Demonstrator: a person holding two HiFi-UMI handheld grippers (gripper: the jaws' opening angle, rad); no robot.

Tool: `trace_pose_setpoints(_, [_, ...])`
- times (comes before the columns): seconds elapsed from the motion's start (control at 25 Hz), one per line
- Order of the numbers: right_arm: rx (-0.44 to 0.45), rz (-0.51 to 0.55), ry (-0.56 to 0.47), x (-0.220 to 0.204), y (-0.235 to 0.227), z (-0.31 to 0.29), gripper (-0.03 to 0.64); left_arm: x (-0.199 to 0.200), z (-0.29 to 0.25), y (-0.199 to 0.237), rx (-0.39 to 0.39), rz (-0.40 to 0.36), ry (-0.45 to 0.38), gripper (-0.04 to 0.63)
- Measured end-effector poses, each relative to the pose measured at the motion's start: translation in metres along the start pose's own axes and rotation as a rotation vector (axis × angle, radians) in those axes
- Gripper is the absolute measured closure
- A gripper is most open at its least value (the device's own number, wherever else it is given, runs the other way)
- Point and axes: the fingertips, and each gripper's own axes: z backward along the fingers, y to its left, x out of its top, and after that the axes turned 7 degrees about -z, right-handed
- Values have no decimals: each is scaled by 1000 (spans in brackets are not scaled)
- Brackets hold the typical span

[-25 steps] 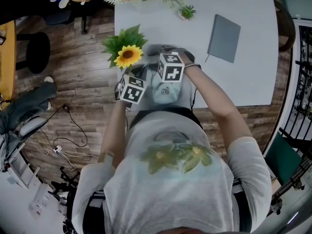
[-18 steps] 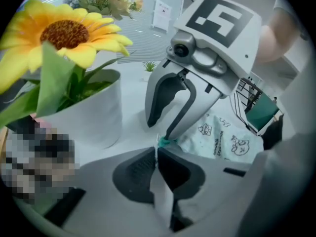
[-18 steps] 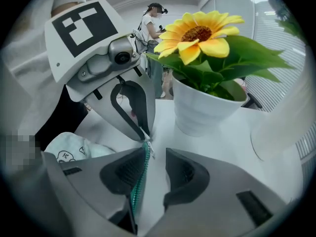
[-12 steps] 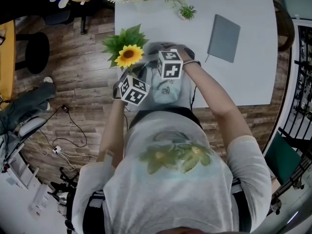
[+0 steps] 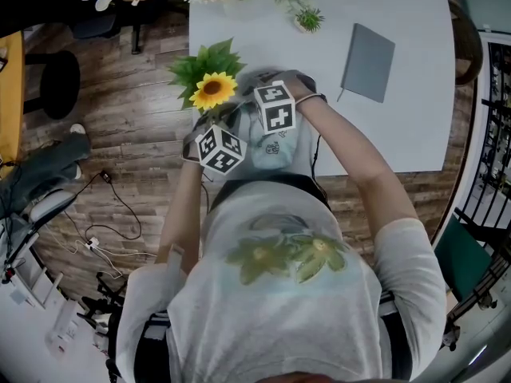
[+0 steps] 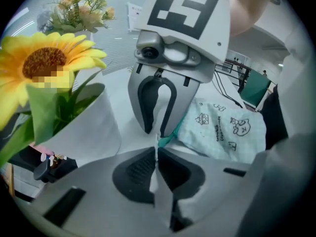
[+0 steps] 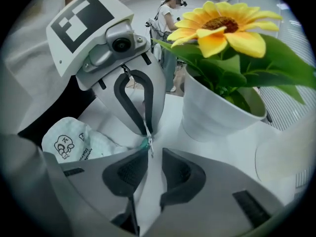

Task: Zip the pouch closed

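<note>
A: Where is the pouch?

B: The pouch (image 5: 275, 146) lies on the white bench (image 5: 399, 126). It is close to the near edge and toward the left corner, under both claws.

A: What has the left claw got?

B: The left claw (image 6: 157, 151) is clamped tight on a thin pale edge at the end of the pouch. The fabric runs straight between its pads.

A: And the right claw?

B: The right claw (image 7: 155, 150) faces it, tip to tip. Its jaws have just been closing but a narrow gap remains. The zip pull (image 7: 149, 143) hangs at the mouth beside one pad and is not pinched.

A: Is anything crowding them?

B: The sunflower pot (image 7: 217, 112) stands just beside the claws, on the far left of the pouch at the bench's left edge. Its leaves reach over toward them.

A: Is there room elsewhere?

B: To the right of the pouch the bench is bare to its right edge. A grey notebook (image 5: 367, 52) lies well apart, far and to the right.
</note>
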Motion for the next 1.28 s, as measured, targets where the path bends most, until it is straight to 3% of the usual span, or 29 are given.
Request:
trace_pose_setpoints(0.16, [25,55,22,2,4,-1,552,0,0,0,-4,-24,10,572])
trace_pose_setpoints(0.4, [33,31,7,2,4,-2,595,-2,-2,1,-15,-12,19,572])
trace_pose_setpoints(0.52, [37,16,15,2,4,-3,597,-2,-3,1,-32,49,46,572])
trace_pose_setpoints(0.68, [42,19,14,2,5,-1,598,-2,-3,4,-69,220,77,572])
trace_pose_setpoints(0.76, [44,12,5,1,5,1,598,-1,-3,5,-77,268,83,572])
trace_pose_setpoints(1.28, [19,50,19,-4,11,10,600,0,-3,6,-43,298,72,572])
